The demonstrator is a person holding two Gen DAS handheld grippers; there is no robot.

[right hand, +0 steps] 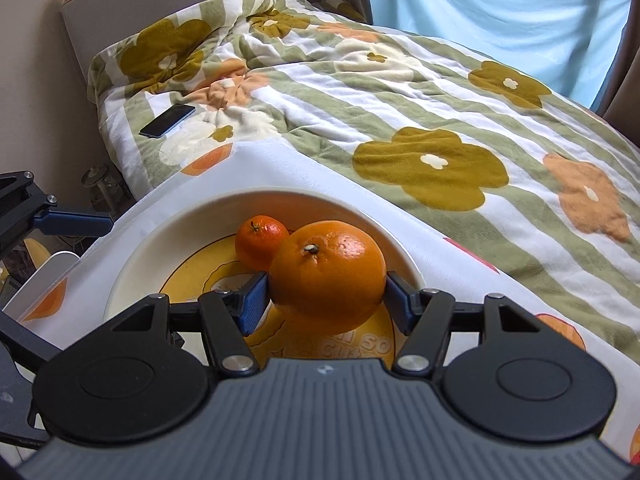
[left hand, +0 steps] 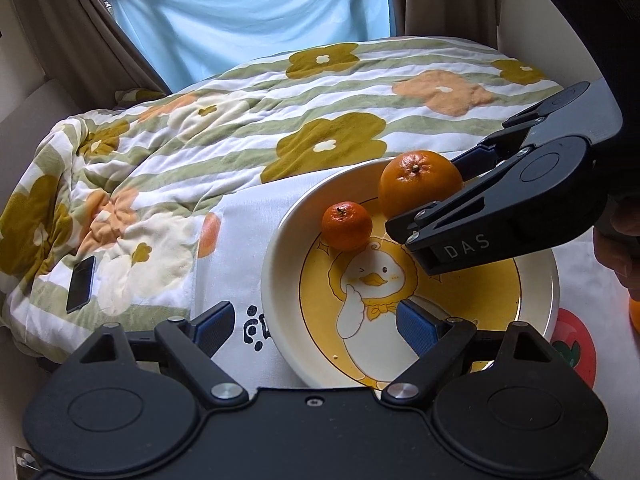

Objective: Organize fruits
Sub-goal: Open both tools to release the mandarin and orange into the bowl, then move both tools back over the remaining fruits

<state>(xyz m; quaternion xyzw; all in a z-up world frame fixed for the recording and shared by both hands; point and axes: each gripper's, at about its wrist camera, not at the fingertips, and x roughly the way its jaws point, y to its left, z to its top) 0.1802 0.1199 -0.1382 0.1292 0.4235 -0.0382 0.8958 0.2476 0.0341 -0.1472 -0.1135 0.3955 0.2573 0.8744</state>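
A: Two fruits logged. Item one: large orange (right hand: 327, 276), stem end up, clamped between the blue pads of the right gripper (right hand: 326, 300), one pad on each flank. It sits over the back of the plate (right hand: 132, 264).

B: Touching the plate or lifted?

A: Cannot tell from either view. Item two: small mandarin (left hand: 346, 225), lying in the plate by the far rim, just beside the orange, possibly touching it.

B: Plate description?

A: White rim, yellow centre, cartoon duck print. It stands on a white cloth (left hand: 244, 224) printed with fruit pictures, spread over the surface.

B: Left gripper?

A: Left gripper (left hand: 316, 326), fingers spread wide, nothing between them. One pad (left hand: 416, 330) hangs over the plate's inside near the front, the other (left hand: 214, 326) is outside the rim over the cloth.

B: Anything else to enter?

A: Bed beyond the surface, with a striped quilt (left hand: 224, 128) in a flower pattern. Dark phone (left hand: 81, 284) lying flat on the quilt. Pale blue curtain (left hand: 256, 12) at the window. One more orange fruit (left hand: 634, 312) at the right edge of the left view, mostly cut off.
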